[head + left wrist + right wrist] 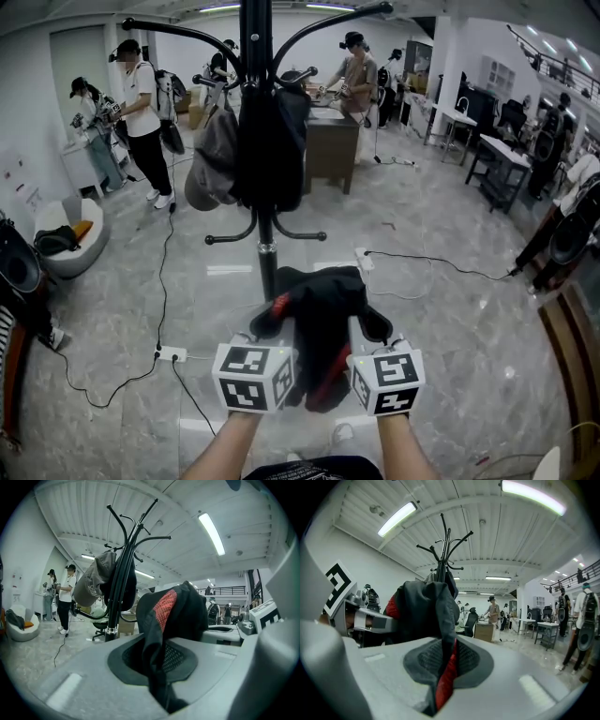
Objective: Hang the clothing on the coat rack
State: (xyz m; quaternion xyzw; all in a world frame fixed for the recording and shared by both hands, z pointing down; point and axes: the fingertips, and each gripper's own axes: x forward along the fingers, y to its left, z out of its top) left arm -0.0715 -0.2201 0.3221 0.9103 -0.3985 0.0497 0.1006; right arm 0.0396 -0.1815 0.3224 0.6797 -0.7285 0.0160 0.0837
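One garment (319, 314): black cloth, soft and bunched, with red mesh lining that shows at a fold and along one hem. It is held off the floor between two grippers. In the head view it hangs at 6 o'clock of the rack (267, 267), close before the pole and below the lowest hooks, and it is on no hook.

Left gripper (269, 328): at 7 o'clock of the garment. Its fingers (84, 677) are closed on a black fold, with the red mesh just above the pinch and the cloth trailing down between the pads.

Right gripper (375, 328): at 5 o'clock of the garment. Its fingers (511, 677) are closed on black cloth with a red edge that hangs below the pinch.

Rack: black pole with curved black hooks at the top and short hooks lower down. It carries a grey cap (214, 159) at 10 o'clock of the garment and a dark jacket (272, 141) at 12 o'clock.

Writing: pale letters on the front of the cap, seen in the left gripper view, too bent and small to read. Each gripper's cube (253, 377) bears black-and-white square patterns.
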